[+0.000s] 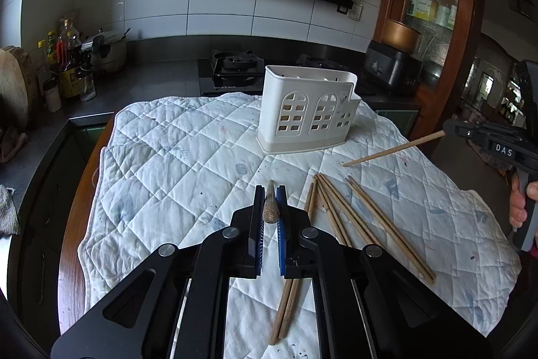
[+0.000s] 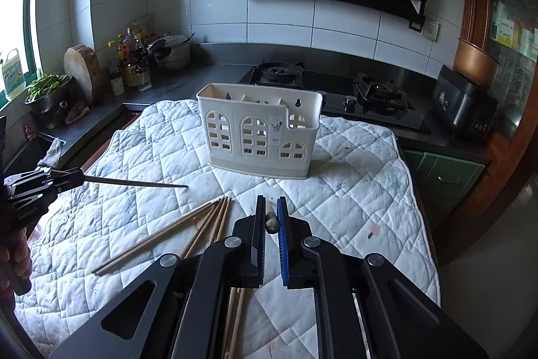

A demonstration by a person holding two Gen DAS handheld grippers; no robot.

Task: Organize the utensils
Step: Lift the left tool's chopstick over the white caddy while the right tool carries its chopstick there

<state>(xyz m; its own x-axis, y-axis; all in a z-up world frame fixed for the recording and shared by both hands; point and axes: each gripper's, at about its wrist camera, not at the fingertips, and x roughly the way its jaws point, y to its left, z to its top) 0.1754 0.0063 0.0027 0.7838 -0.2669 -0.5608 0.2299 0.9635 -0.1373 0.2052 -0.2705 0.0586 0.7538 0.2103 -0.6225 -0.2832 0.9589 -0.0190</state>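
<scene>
Nearest, the left gripper (image 1: 271, 201) was clamped on one chopstick (image 1: 270, 206) by its end, lifted clear in front of the white caddy (image 1: 307, 111), apparently so the tip could drop in. The right gripper (image 2: 271, 212) pinched a second chopstick (image 2: 271, 217) likewise. Loose chopsticks (image 2: 188, 229) lay on the quilted cloth (image 2: 353, 190) nearer than the caddy, awaiting their turn. The caddy stood upright at the cloth's far side, openings upward.
</scene>
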